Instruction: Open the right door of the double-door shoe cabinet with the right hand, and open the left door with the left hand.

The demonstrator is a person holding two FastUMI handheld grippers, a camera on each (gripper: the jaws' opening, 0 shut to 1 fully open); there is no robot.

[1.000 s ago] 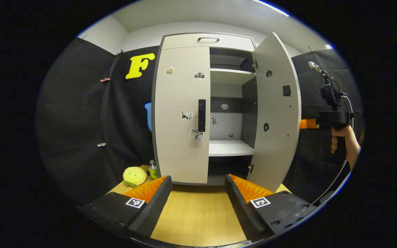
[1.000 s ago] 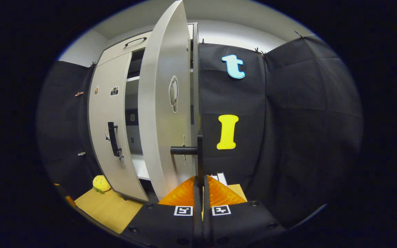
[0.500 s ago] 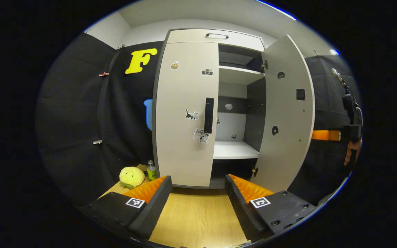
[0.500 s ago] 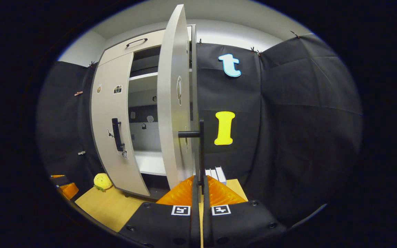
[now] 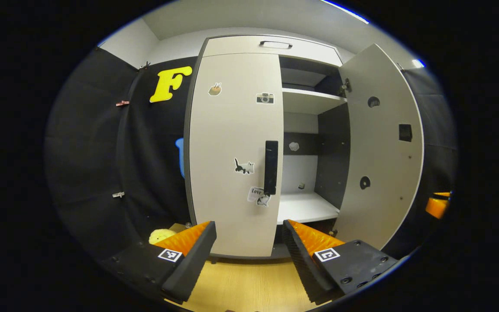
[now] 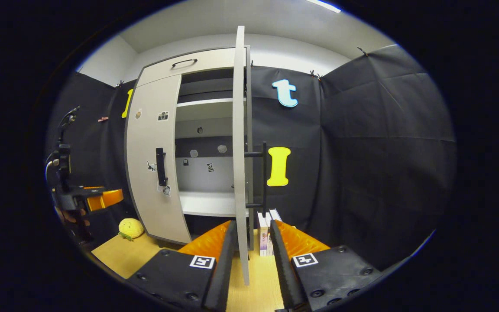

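Note:
The pale grey shoe cabinet (image 5: 271, 44) faces me in the left gripper view. Its left door (image 5: 232, 130) is closed, with a black handle (image 5: 270, 167) on its right edge. Its right door (image 5: 381, 147) is swung wide, showing white shelves. My left gripper (image 5: 247, 232) is open, low in front of the left door and short of it. In the right gripper view the right door (image 6: 240, 130) stands edge-on with its black handle (image 6: 264, 173) on the far side. My right gripper (image 6: 252, 227) is open, its fingers either side of the door's edge without touching it.
A yellow plush toy (image 6: 130, 227) lies on the wooden surface (image 5: 241, 286) left of the cabinet. Some books (image 6: 267, 232) stand by the booth wall, right of the open door. A hand holds the left gripper (image 6: 87, 197) at the far left of the right gripper view.
My right gripper has opened, let go of the right door's handle and drawn back. The right door has swung wider. My left gripper has moved closer to the left door.

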